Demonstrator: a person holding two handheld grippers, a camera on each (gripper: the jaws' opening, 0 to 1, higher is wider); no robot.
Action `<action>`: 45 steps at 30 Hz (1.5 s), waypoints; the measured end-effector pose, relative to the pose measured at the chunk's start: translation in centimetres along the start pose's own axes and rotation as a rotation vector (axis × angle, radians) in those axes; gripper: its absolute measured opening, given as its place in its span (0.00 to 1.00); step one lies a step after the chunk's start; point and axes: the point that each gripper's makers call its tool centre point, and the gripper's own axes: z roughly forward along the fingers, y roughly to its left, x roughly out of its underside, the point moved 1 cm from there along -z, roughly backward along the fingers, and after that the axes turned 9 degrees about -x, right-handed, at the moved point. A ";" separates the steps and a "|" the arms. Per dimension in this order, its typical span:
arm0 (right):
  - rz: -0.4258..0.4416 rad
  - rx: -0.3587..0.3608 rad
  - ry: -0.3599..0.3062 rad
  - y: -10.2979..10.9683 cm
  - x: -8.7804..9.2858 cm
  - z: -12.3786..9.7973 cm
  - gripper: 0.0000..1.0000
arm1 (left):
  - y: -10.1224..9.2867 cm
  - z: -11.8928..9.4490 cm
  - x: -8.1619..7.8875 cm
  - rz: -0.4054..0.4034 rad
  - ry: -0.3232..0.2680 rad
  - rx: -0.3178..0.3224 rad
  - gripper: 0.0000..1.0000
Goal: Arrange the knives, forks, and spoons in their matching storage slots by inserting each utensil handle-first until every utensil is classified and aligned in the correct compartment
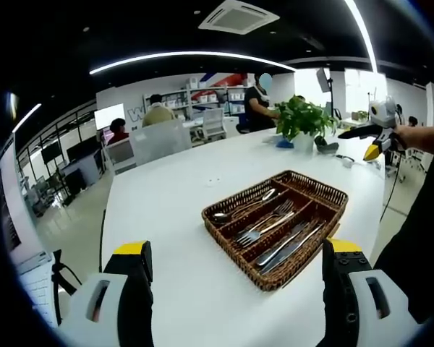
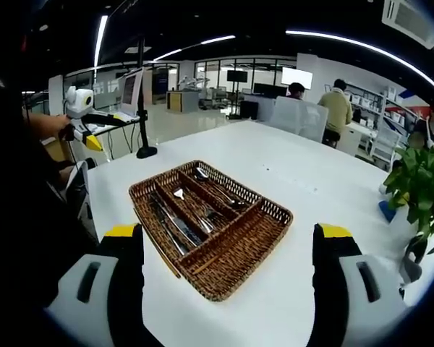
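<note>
Claw left (image 1: 235, 278) and claw right (image 2: 228, 271) both hang released and empty over the worktop (image 1: 166, 195), wicker tray (image 1: 278, 217) just ahead between each pair of jaws, utensils apparently all slotted lengthwise along its compartments.

one wicker tray (image 1: 315, 189), one potted plant (image 1: 301, 119), several utensils too overlapped to count.

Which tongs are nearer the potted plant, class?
Right. The potted plant sits close beside the right tongs; from the left tongs it stands far across the table.
</note>
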 end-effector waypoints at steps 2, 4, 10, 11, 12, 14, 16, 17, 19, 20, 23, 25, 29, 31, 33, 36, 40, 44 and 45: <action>0.003 0.001 0.000 0.0 0.1 0.0 1.00 | 0.1 -0.1 -0.1 -0.004 -0.004 -0.003 0.99; 0.000 0.001 0.005 -0.1 0.2 -0.1 1.00 | 0.2 -0.1 0.0 -0.005 -0.004 -0.007 0.99; -0.003 -0.018 -0.001 0.4 0.2 0.0 1.00 | -0.1 -0.1 0.1 -0.009 -0.002 -0.003 0.99; -0.004 -0.025 0.001 0.7 0.3 0.1 1.00 | -0.2 -0.1 0.2 -0.010 -0.002 0.000 0.99; -0.007 -0.029 0.009 0.8 0.5 0.2 1.00 | -0.4 -0.1 0.2 -0.010 -0.002 0.002 0.99; -0.036 -0.056 -0.008 1.5 0.8 0.4 1.00 | -0.7 -0.1 0.4 -0.006 0.002 0.008 0.99; -0.029 -0.056 -0.002 1.7 1.1 0.5 1.00 | -0.9 -0.1 0.6 0.000 0.006 0.011 0.99; -0.029 -0.056 0.011 1.8 1.4 0.6 1.00 | -1.0 -0.1 0.7 0.000 0.007 0.013 0.99; -0.028 -0.056 0.015 1.9 2.0 0.7 1.00 | -1.0 -0.2 0.8 -0.001 0.008 0.014 0.99; -0.004 -0.061 0.022 1.9 2.8 0.9 1.00 | -1.0 -0.2 0.9 -0.002 0.009 0.012 0.99; 0.011 -0.061 0.030 2.1 3.9 1.0 1.00 | -1.0 -0.2 0.9 -0.004 0.007 0.012 0.99; 0.044 -0.066 0.050 2.3 5.2 1.1 1.00 | -1.1 -0.3 0.9 -0.002 0.007 0.011 0.99; 0.067 -0.108 0.095 3.6 7.0 1.4 1.00 | -1.2 -0.4 0.9 -0.004 0.006 0.010 0.99; 0.060 -0.129 0.096 4.5 7.1 1.5 0.99 | -1.0 -0.4 1.2 -0.003 0.008 0.010 0.99; 0.055 -0.151 0.102 5.0 7.2 1.7 0.97 | -0.9 -0.4 1.2 -0.004 0.008 0.008 0.99; 0.059 -0.161 0.108 5.3 7.3 1.9 0.95 | -0.9 -0.4 1.1 -0.005 0.008 0.008 0.99; 0.084 -0.168 0.131 5.5 8.3 2.0 0.92 | -1.1 -0.5 1.2 -0.001 0.010 0.012 0.99; 0.109 -0.176 0.164 5.8 9.8 1.8 0.82 | -1.1 -0.7 1.8 -0.005 0.021 0.012 0.99; 0.087 -0.173 0.171 6.0 9.8 1.7 0.79 | -1.2 -0.8 1.9 -0.005 0.024 0.012 0.99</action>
